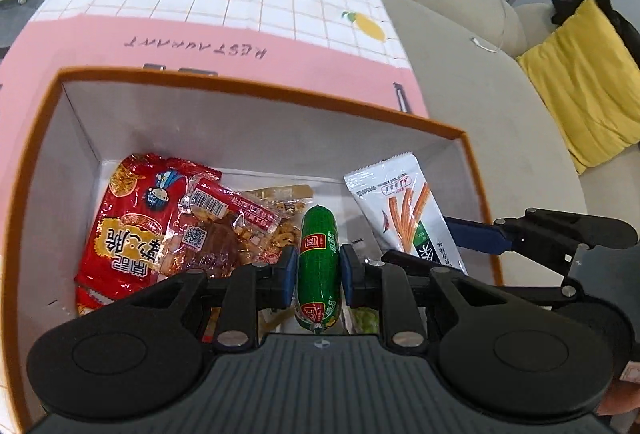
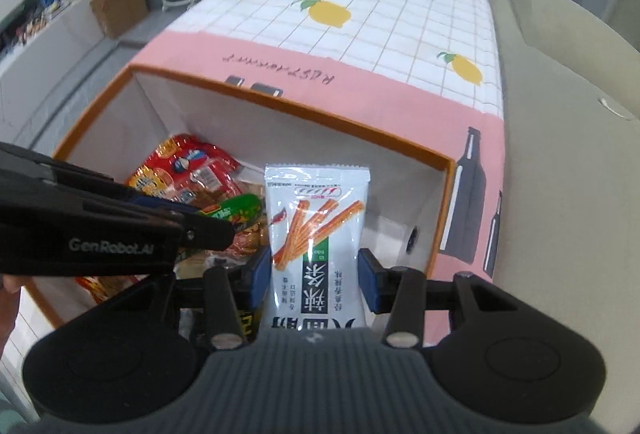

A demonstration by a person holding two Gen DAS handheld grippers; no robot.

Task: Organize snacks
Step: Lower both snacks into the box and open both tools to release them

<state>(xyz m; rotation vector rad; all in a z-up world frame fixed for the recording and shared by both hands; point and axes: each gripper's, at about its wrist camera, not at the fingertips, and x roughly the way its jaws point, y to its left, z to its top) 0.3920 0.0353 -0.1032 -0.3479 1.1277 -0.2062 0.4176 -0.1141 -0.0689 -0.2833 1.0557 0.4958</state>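
Right gripper (image 2: 313,276) clamps white spicy-stick packet (image 2: 316,234) over orange-rimmed box (image 2: 352,121); left gripper (image 2: 208,230) alongside.

In the orange-rimmed box (image 1: 256,95) I count one green sausage (image 1: 319,266), one white spicy-stick packet (image 1: 404,209), one red bag (image 1: 132,218), and one clear packet (image 1: 216,230).

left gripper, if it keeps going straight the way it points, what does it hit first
Probably the white inner far wall of the orange-rimmed cardboard box. The left gripper, holding the green sausage stick, points over the snacks toward it, though depth is unclear.
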